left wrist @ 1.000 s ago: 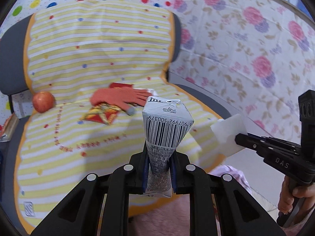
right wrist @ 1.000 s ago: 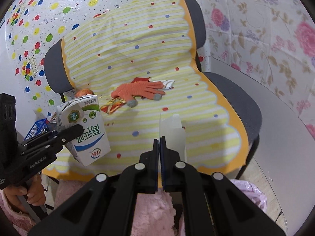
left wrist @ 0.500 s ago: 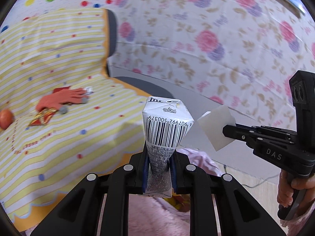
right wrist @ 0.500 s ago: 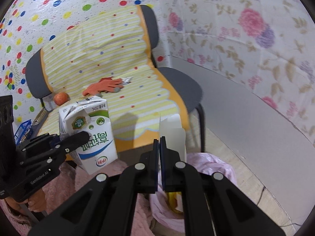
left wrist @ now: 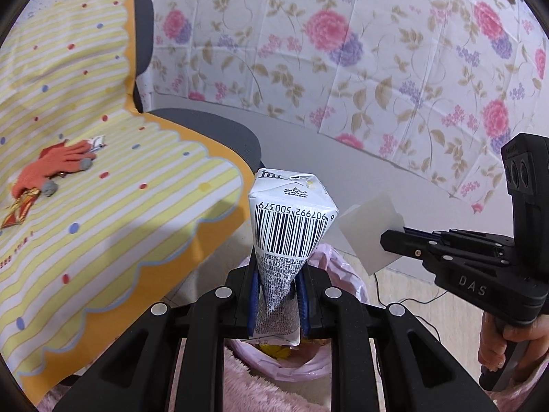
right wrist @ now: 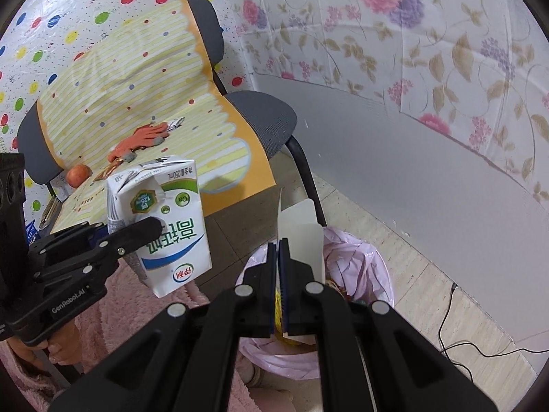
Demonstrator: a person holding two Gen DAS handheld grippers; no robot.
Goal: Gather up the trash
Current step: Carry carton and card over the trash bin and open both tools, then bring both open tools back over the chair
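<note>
My left gripper (left wrist: 277, 295) is shut on a white milk carton (left wrist: 290, 226) with a barcode; the carton also shows in the right wrist view (right wrist: 168, 219), with green and blue print. My right gripper (right wrist: 278, 250) is shut on a thin white sheet (right wrist: 302, 230), seen edge-on; the sheet also shows in the left wrist view (left wrist: 370, 233). Both are held above a bin lined with a pink bag (right wrist: 360, 261), which also shows below the carton (left wrist: 339, 271). Some trash lies inside the bag.
A grey chair (right wrist: 271, 113) with a yellow striped cover (left wrist: 120, 206) stands to the left. On it lie an orange glove (left wrist: 55, 164), a red wrapper (left wrist: 17, 209) and an apple (right wrist: 78, 175). A floral wall and a black cable (right wrist: 480, 350) are on the right.
Both grippers swung right, away from the chair, and now hover over the pink-lined bin. Each still holds its item.
</note>
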